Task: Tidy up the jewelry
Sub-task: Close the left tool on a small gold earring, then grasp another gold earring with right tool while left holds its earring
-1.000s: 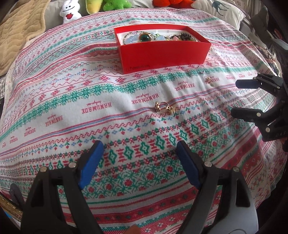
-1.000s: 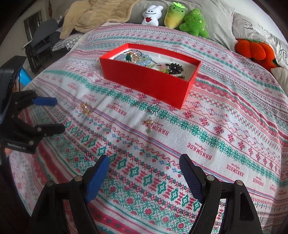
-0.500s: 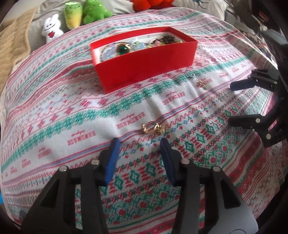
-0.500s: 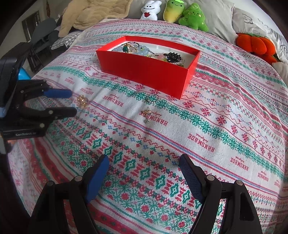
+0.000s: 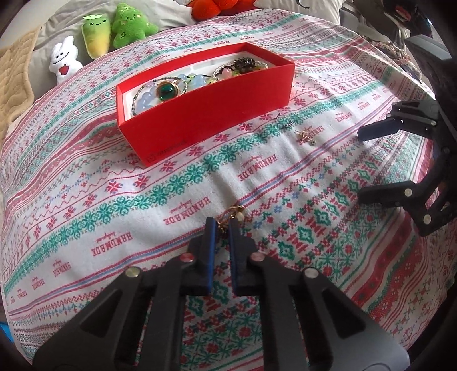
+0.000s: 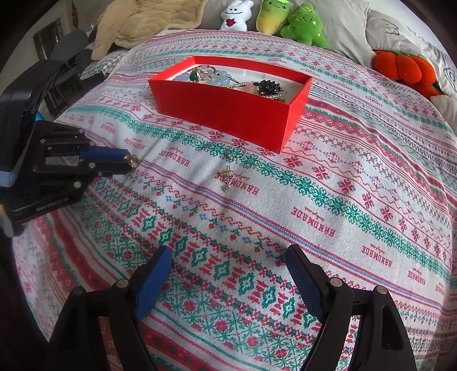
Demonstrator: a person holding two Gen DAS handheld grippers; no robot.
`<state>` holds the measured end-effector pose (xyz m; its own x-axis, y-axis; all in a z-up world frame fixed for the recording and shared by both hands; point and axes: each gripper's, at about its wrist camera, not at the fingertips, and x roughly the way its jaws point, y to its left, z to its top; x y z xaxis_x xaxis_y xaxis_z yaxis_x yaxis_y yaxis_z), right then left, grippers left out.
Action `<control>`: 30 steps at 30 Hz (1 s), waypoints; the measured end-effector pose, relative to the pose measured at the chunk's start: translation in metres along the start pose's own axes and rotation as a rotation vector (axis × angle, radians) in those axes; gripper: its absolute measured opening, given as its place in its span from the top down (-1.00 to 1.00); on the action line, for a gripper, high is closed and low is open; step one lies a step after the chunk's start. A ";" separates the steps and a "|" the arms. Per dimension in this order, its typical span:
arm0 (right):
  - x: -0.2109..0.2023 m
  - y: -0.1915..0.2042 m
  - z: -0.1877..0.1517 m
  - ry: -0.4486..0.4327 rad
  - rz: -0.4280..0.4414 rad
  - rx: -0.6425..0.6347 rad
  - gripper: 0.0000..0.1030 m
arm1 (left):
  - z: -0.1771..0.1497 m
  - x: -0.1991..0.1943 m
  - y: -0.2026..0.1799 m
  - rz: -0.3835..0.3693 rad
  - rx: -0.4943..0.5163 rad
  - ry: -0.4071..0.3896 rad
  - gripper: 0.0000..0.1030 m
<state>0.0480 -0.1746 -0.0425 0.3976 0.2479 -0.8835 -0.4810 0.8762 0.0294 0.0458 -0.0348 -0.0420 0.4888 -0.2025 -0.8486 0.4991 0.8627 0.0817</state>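
Note:
A red box (image 5: 211, 114) holds several bead bracelets and rings; it also shows in the right wrist view (image 6: 228, 111). My left gripper (image 5: 221, 225) is shut on a gold earring (image 5: 235, 214) lying on the patterned cloth; the right wrist view shows the left gripper (image 6: 125, 162) with the gold earring (image 6: 132, 161) at its tips. A second gold earring (image 5: 305, 136) and a small hoop (image 5: 285, 123) lie near the box; the right wrist view shows that earring (image 6: 226, 177) and hoop (image 6: 235, 154). My right gripper (image 6: 228, 274) is open and empty, seen at the right in the left wrist view (image 5: 371, 165).
Plush toys (image 6: 288, 20) and an orange pumpkin plush (image 6: 405, 68) sit beyond the cloth by grey pillows (image 6: 400, 34). A beige blanket (image 6: 148, 20) lies at the far left. The cloth (image 6: 342, 199) drops off at the bed's edges.
My left gripper moved forward to the gold earring and closed its fingers on it. The right gripper stayed open and shifted only slightly.

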 end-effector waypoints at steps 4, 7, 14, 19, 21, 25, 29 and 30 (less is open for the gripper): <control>-0.001 -0.002 0.001 -0.004 -0.005 -0.001 -0.62 | -0.003 -0.004 -0.001 0.002 0.000 -0.001 0.88; -0.001 -0.002 0.002 -0.005 -0.006 0.000 -0.62 | -0.004 -0.008 -0.001 0.003 -0.004 -0.005 0.88; 0.001 -0.002 0.009 -0.019 -0.008 0.013 -0.62 | -0.002 -0.025 0.008 0.018 -0.050 -0.043 0.88; 0.003 -0.007 0.018 -0.041 0.003 0.063 -0.61 | -0.003 -0.031 0.020 0.051 -0.103 -0.039 0.88; 0.003 -0.009 0.022 -0.048 0.010 0.083 -0.56 | -0.005 -0.029 0.025 0.063 -0.125 -0.025 0.88; 0.005 -0.013 0.029 -0.058 0.009 0.108 -0.39 | -0.007 -0.026 0.034 0.080 -0.168 -0.003 0.88; 0.008 -0.018 0.039 -0.067 0.014 0.147 -0.18 | -0.008 -0.024 0.040 0.082 -0.202 0.014 0.88; 0.009 -0.019 0.042 -0.068 0.017 0.156 -0.13 | -0.008 -0.024 0.040 0.082 -0.204 0.016 0.88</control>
<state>0.0934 -0.1714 -0.0319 0.4446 0.2860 -0.8488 -0.3635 0.9237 0.1209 0.0484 0.0087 -0.0230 0.5094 -0.1213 -0.8519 0.3018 0.9523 0.0448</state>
